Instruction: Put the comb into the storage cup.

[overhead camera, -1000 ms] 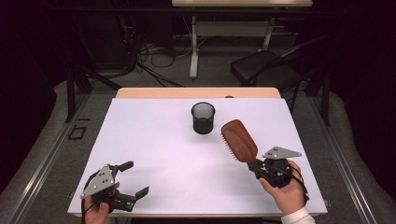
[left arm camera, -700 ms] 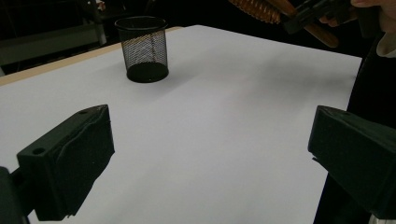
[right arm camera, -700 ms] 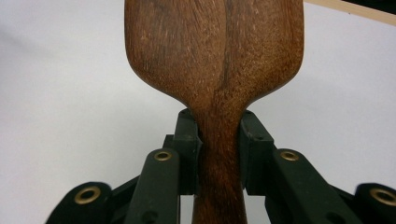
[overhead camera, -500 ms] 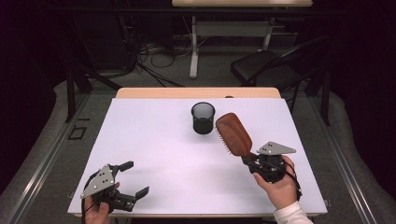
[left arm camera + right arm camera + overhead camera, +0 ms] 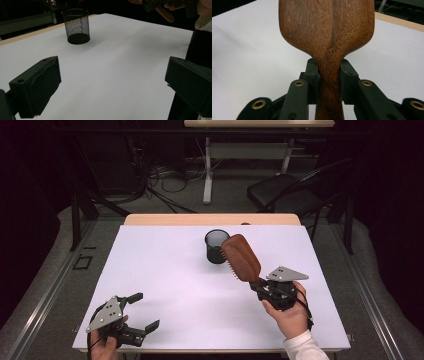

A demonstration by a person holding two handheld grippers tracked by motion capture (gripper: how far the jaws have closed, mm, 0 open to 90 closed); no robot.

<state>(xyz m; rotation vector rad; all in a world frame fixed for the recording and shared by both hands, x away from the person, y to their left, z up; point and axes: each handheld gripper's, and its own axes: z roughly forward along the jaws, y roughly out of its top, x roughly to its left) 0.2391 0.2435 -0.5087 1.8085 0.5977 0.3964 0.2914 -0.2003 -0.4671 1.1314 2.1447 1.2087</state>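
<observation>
- Hairbrush [image 5: 241,257], wooden, held up off the white table [image 5: 165,270], its head just beside the black mesh cup [image 5: 216,246].
- Right gripper [image 5: 329,77] is clamped on the brush handle.
- Left gripper [image 5: 142,312] rests at the table's near edge, jaws apart and holding nothing.

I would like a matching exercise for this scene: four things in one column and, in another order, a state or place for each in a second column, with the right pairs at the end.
Things:
1. hairbrush
2. mesh cup
3. left gripper
4. right gripper

States or places:
A. jaws wide apart, nothing between them
B. stands upright on the white table, black
C. brown wood, lifted off the table, held by its handle
D. jaws closed on a wooden handle

Pairs: 1-C, 2-B, 3-A, 4-D
</observation>
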